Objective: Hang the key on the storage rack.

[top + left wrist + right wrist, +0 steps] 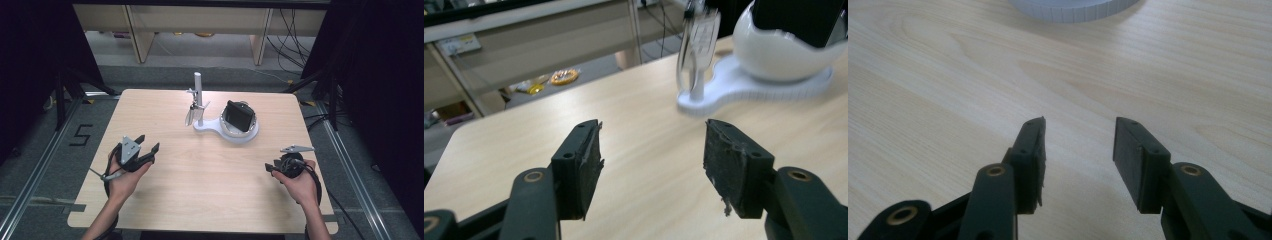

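Stand point(227, 127) beyond both parted tongs

Both forearms come in over the near edge of the desk point(210, 200), well apart. The left hand point(122, 177) holds the left claw point(148, 144) near the desk's left side, jaws spread wide and empty. The right hand point(300, 182) holds the right claw point(270, 168) near the desk's right side, jaws parted with nothing between them.
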`<control>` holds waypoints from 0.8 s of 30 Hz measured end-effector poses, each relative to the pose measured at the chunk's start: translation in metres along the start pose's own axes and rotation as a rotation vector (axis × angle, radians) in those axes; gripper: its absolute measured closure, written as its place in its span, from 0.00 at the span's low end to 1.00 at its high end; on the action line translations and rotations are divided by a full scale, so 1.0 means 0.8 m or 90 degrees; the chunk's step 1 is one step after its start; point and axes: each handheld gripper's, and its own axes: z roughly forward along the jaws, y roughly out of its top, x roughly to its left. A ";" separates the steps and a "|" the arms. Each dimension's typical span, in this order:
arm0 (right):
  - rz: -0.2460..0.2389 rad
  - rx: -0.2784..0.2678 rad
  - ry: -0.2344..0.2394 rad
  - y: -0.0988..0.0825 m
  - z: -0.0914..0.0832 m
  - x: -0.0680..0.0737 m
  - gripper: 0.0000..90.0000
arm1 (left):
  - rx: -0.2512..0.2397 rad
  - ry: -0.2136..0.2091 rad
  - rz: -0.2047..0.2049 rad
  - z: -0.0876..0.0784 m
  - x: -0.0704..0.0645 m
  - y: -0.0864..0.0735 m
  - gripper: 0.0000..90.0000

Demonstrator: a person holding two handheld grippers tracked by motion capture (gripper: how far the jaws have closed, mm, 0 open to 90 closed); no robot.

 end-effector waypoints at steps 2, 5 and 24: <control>0.015 0.017 -0.006 0.000 -0.002 0.003 0.63 | 0.003 0.002 -0.009 -0.007 0.002 -0.016 0.43; 0.012 0.014 -0.001 -0.001 0.000 0.002 0.62 | 0.008 0.010 -0.039 -0.019 0.007 -0.036 0.42; -0.012 0.004 0.009 -0.009 0.013 0.001 0.58 | -0.037 0.024 -0.073 -0.030 0.005 -0.057 0.37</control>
